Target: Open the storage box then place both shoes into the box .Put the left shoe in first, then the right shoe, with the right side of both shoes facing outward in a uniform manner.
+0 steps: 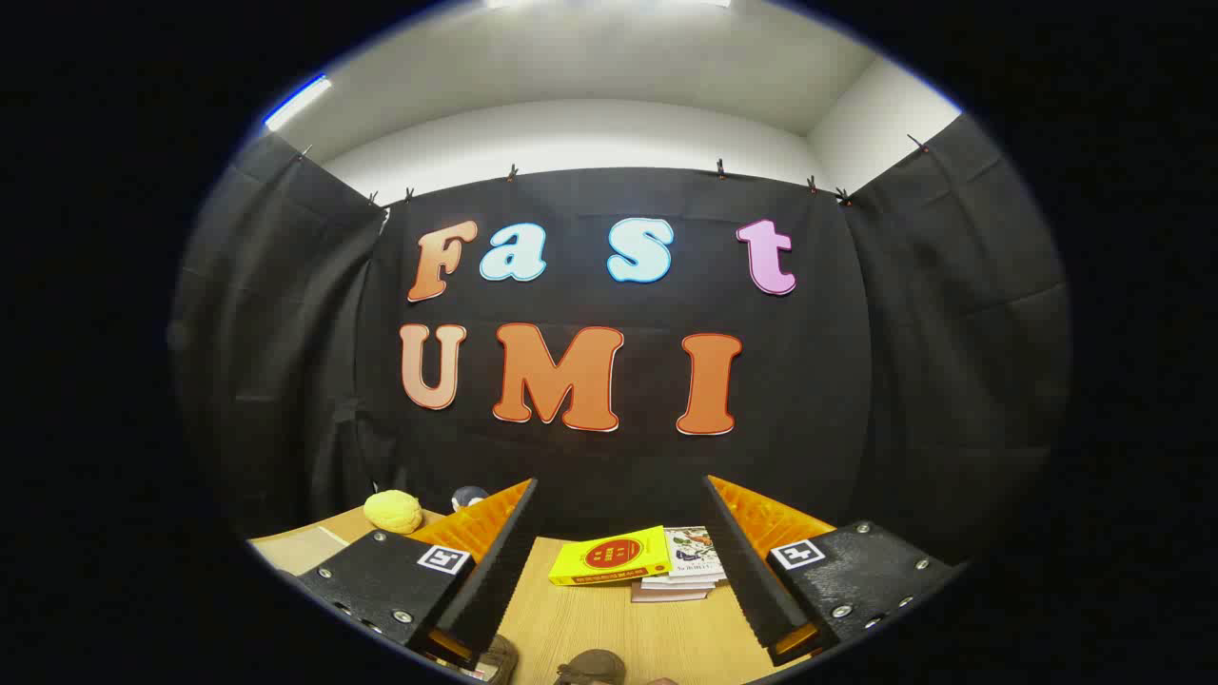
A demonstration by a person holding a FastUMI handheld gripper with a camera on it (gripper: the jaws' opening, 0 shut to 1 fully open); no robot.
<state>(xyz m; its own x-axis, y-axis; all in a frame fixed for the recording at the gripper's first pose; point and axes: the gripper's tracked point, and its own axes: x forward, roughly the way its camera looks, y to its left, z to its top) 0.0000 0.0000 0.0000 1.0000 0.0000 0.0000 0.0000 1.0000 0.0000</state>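
Shoes (590, 666) were barely peeking in at the bottom of the frame, on the wooden table (609, 628). Gripper (618, 509) hung spread wide, holding nothing. Between its fingers sat a yellow book (609, 557) on a book stack (680, 571); a yellow plush (393, 511) lay at lower left.

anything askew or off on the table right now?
Mildly: the yellow book lies skewed on the book stack beyond the open gripper, overhanging it. Shoes barely peek in near the fingers, so their state is unclear. Nothing spilled or damaged.
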